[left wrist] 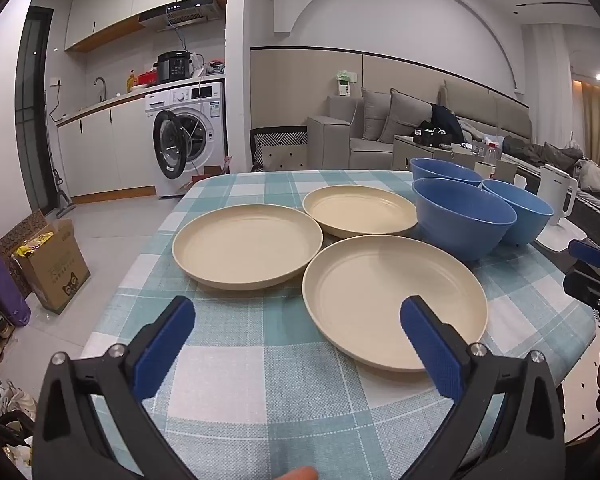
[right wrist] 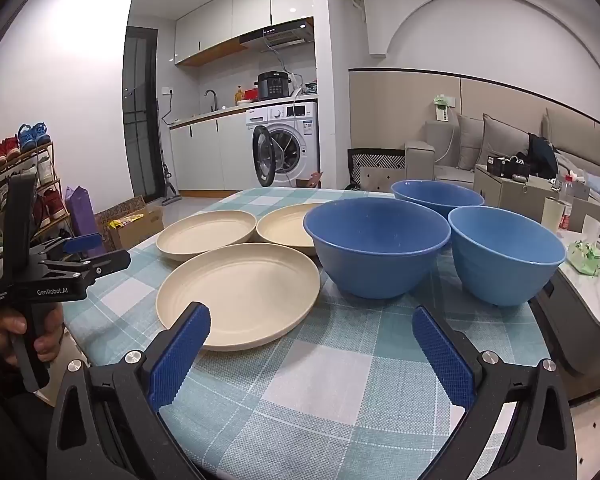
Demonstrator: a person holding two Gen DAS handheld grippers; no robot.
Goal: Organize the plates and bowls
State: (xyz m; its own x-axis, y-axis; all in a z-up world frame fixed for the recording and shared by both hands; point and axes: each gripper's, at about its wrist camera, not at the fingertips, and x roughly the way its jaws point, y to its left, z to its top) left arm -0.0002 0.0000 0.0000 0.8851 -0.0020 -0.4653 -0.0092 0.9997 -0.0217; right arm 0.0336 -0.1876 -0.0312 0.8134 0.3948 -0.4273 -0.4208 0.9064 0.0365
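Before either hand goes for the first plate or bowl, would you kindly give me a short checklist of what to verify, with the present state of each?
1. Left tool open and holding nothing: ok.
2. Right tool open and holding nothing: ok.
3. Three plates lie flat and unstacked, nearest plate in front of the left tool: ok.
4. Three bowls upright and holding nothing, nearest bowl ahead of the right tool: ok.
5. Gap between the nearest plate and nearest bowl for a finger: cannot tell.
6. Tablecloth flat under the dishes: ok.
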